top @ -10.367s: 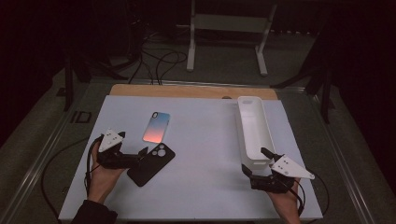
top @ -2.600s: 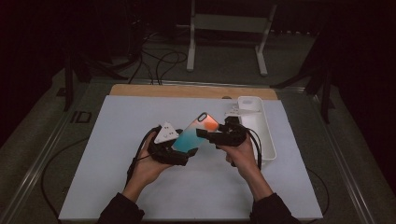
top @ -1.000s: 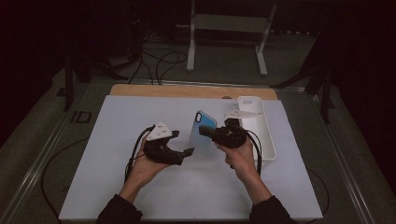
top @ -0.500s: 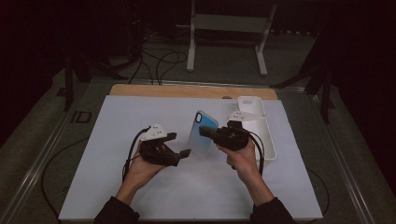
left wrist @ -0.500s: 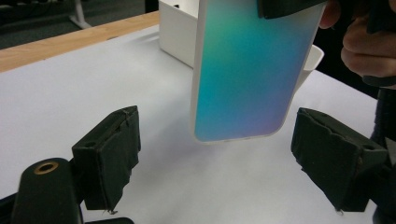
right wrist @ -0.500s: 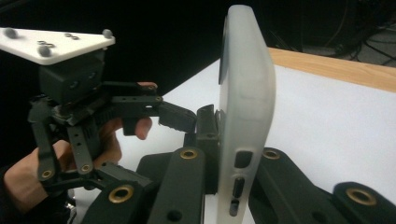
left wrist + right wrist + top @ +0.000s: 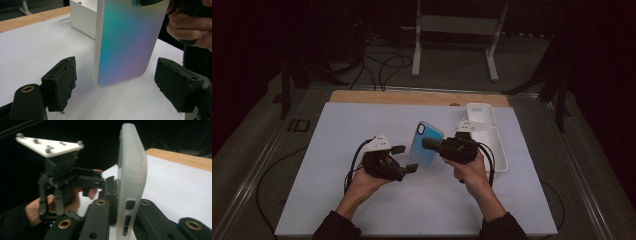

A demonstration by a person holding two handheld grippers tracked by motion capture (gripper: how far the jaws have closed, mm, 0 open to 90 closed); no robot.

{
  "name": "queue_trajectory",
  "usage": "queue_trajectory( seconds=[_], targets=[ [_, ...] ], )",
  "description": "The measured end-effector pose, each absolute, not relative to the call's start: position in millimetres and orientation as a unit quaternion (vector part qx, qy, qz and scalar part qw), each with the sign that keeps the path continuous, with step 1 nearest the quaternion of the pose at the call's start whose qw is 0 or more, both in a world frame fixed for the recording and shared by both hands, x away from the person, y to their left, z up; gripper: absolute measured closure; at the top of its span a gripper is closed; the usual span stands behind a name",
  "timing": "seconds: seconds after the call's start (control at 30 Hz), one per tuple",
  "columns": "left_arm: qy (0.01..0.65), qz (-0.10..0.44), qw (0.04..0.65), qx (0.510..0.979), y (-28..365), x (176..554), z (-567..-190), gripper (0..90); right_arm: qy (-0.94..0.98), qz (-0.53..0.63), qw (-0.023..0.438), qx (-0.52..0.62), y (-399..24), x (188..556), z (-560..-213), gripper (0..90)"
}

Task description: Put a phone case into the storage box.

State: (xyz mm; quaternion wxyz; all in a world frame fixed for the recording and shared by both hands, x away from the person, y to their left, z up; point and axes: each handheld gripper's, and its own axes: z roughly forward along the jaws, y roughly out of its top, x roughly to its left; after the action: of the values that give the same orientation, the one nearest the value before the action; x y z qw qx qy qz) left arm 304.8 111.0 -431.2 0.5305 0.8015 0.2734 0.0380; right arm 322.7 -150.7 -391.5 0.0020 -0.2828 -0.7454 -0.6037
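Phone case held upright above the bench.
Right gripper (image 7: pixel 428 144) clamps the phone case (image 7: pixel 425 145) edge; left gripper (image 7: pixel 405 159), jaws spread and just closing slightly, flanks its lower end untouched; case top cropped.

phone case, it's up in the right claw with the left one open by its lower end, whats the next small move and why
Probably close the left claw on the lower end of the phone case. Its jaws stand apart on either side of that end without touching, while the right claw pinches the case upright above the white mat.
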Motion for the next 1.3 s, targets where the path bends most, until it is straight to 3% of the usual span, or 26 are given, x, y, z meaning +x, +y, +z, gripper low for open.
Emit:
queue_trajectory(
  seconds=[0.33, 0.5, 0.53, 0.7, 0.83, 0.9, 1.07, 1.3],
  targets=[
    [0.234, -0.01, 0.543, 0.806, 106.0, 304.2, -435.7, 21.4, -0.745, -0.624, 0.032, -0.235, -143.4, 319.5, -389.6, 86.3],
    [0.23, -0.02, 0.545, 0.806, 107.0, 306.3, -437.1, 31.2, -0.741, -0.631, 0.042, -0.226, -142.1, 320.2, -390.5, 86.3],
    [0.23, -0.022, 0.547, 0.805, 107.8, 306.8, -437.7, 39.7, -0.742, -0.63, 0.043, -0.225, -141.5, 320.5, -391.0, 86.3],
    [0.225, -0.022, 0.545, 0.807, 110.3, 306.9, -439.0, 51.0, -0.747, -0.626, 0.039, -0.222, -142.7, 321.8, -391.5, 84.9],
    [0.218, -0.024, 0.544, 0.81, 108.9, 305.3, -439.6, 63.3, -0.747, -0.624, 0.04, -0.225, -146.7, 324.7, -393.1, 79.4],
    [0.215, -0.024, 0.543, 0.811, 107.8, 304.4, -440.1, 65.1, -0.749, -0.622, 0.035, -0.226, -147.9, 325.1, -393.1, 74.5],
    [0.203, -0.029, 0.541, 0.816, 105.0, 303.0, -441.4, 79.3, -0.756, -0.612, 0.017, -0.23, -146.1, 323.9, -391.5, 57.7],
    [0.209, -0.003, 0.538, 0.817, 103.9, 300.6, -440.8, 80.7, -0.763, -0.599, 0.002, -0.242, -139.7, 323.4, -392.5, 41.6]
  ],
)
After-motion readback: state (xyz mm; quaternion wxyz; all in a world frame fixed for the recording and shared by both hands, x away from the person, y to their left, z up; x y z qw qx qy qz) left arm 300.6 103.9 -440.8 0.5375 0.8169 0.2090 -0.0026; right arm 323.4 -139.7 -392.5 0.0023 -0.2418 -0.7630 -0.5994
